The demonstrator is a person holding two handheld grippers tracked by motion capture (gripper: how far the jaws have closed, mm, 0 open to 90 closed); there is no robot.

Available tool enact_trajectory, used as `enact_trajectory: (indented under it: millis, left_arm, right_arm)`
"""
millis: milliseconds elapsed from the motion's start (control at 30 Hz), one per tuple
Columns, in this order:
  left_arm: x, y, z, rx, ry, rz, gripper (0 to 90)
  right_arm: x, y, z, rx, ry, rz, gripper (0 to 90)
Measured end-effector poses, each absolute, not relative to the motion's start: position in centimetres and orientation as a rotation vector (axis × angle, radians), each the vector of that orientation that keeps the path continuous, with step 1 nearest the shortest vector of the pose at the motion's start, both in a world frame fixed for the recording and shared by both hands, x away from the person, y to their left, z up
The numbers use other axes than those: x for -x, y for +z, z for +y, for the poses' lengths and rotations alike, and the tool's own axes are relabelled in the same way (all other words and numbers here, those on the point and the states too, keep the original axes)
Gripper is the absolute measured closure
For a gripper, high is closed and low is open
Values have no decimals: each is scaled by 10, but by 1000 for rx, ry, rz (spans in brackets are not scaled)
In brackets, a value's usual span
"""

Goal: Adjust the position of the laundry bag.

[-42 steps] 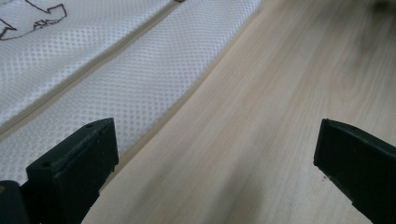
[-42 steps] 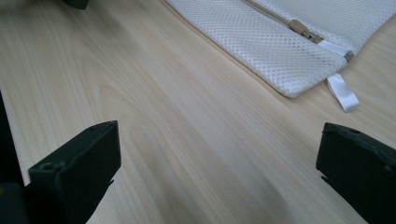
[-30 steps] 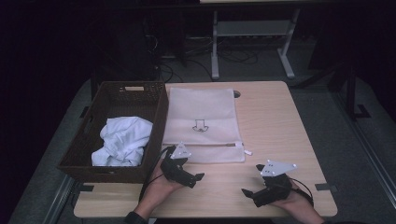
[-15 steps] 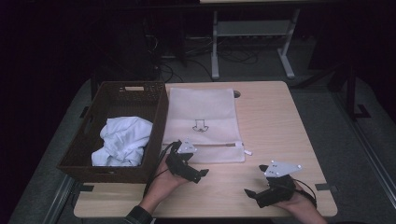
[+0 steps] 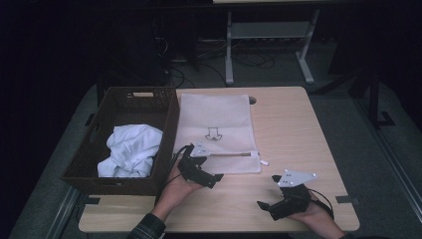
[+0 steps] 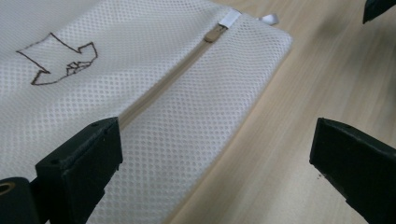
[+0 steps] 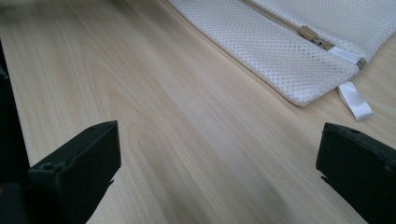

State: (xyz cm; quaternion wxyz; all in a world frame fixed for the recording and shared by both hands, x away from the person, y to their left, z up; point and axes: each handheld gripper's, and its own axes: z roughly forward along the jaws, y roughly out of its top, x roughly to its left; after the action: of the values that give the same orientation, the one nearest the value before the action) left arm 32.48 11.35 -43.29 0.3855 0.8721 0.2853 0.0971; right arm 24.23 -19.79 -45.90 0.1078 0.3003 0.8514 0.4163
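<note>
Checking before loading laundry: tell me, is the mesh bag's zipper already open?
No: the zipper runs shut along the mesh bag, its pull at the end.

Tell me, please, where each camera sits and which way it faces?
High view: above the person's side, facing forward and down on the table; both hands with left gripper and right gripper enter below.
Left gripper view: rides that gripper, facing the mesh bag; its open jaws show.
Right gripper view: low over the table; open jaws show.
Both gripper views share the bag's zipper pull.
</note>
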Motion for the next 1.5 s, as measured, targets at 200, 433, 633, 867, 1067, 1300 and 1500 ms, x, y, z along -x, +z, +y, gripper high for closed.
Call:
enact_trajectory:
  millis: [200,433,633,867,1067,1300,1500]
  left_arm:
    - [-333,-433,118,-2193,230,753,17]
    - [-341,-430,118,-2202,236,764,17]
    - [-351,-424,117,-2198,248,778,17]
    - [-361,-416,116,-2190,271,797,17]
    - [-370,-411,115,-2172,292,820,17]
    - [-383,-407,111,-2147,310,858,17]
    - [-395,-408,110,-2139,331,890,17]
  right_arm:
    - [-242,-460,-198,-882,1224,2511,0]
    - [-242,-459,-199,-886,1225,2509,0]
    - [-241,-459,-200,-889,1222,2508,0]
    - [-241,-459,-201,-891,1223,2504,0]
    - [-241,-458,-201,-894,1223,2498,0]
    - [-241,-459,-201,-895,1218,2499,0]
    - [-241,-459,-201,-897,1218,2504,0]
